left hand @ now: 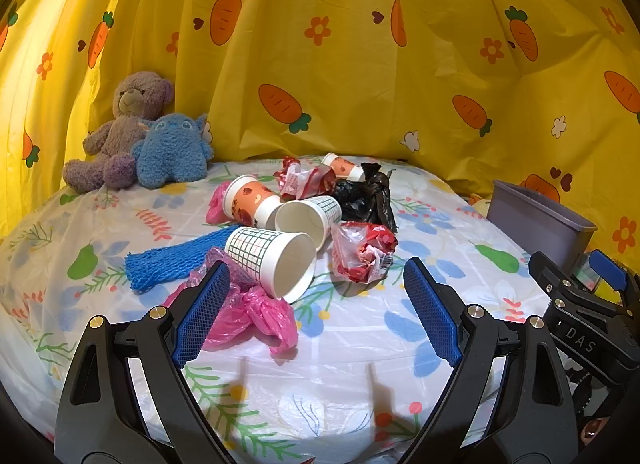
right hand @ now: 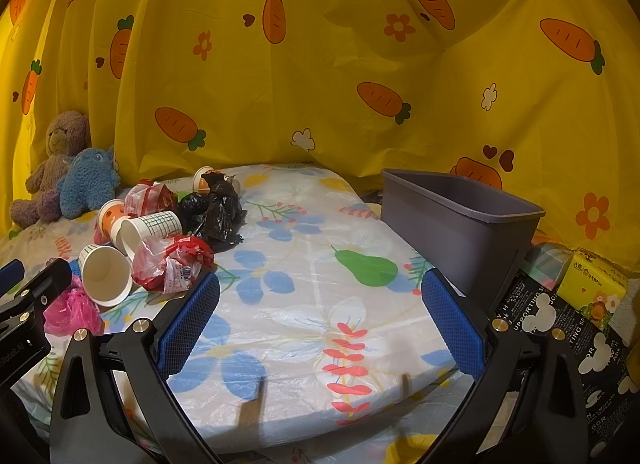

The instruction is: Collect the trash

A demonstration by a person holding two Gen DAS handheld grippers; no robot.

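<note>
Both tongs stand wide open and empty. The left gripper point(left hand: 316, 312) faces the trash — a checked paper cup point(left hand: 272, 262) lies on its side just ahead, mouth toward it, with a pink bag point(left hand: 256, 314) by its left pad. The right gripper point(right hand: 320, 324) has the grey bin point(right hand: 460, 220) ahead to its right, probably ready to receive. "DAS" is readable on the right gripper's body.
</note>
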